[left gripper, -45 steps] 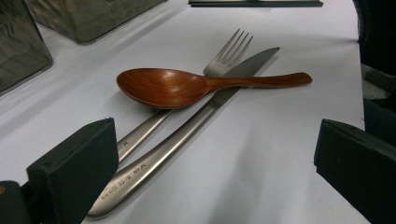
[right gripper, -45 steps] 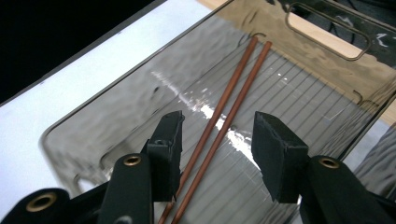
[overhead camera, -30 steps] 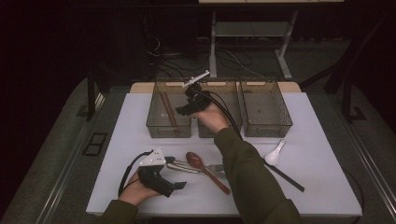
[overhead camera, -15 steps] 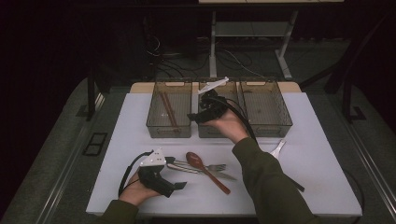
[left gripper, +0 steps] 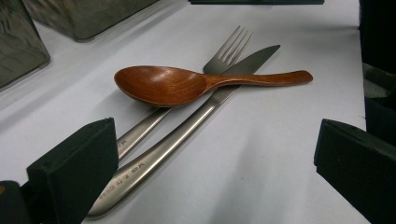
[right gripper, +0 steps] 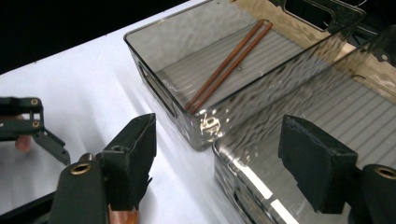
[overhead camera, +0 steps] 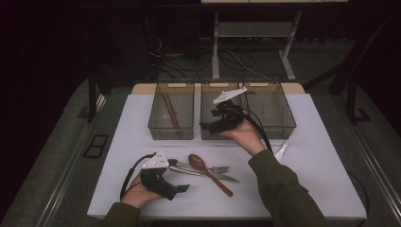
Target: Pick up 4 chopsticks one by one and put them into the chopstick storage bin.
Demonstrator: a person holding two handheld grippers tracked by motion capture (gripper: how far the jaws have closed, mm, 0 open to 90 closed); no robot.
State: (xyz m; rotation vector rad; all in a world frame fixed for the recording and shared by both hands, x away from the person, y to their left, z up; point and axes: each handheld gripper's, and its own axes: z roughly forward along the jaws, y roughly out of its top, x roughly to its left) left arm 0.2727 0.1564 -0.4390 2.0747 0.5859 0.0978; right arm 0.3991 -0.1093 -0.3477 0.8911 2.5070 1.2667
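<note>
A brown wooden spoon [overhead camera: 208, 171] [left gripper: 163, 86] lies across a steel fork [overhead camera: 218, 169] [left gripper: 229, 44] and a steel knife [overhead camera: 229, 178] [left gripper: 187, 135] on the white table near its front. My left gripper [overhead camera: 179, 176] [left gripper: 215, 172] rests on the table just left of them, open, its jaws either side of the handles without touching. My right gripper [overhead camera: 206, 126] [right gripper: 219, 154] hovers open and empty over the front edge of the middle clear bin [overhead camera: 208, 90] [right gripper: 261, 186]. A pair of brown chopsticks [overhead camera: 170, 111] [right gripper: 229, 60] lies in the left bin [overhead camera: 171, 131] [right gripper: 149, 79].
A third clear bin [overhead camera: 274, 109] stands at the back right with nothing seen in it. A white spoon [overhead camera: 282, 150] lies on the table beside the right forearm. The table's front edge is just behind the left hand.
My right gripper has moved from over the left bin rightward and nearer, to the middle bin's front edge. The left gripper and the cutlery have not moved.
</note>
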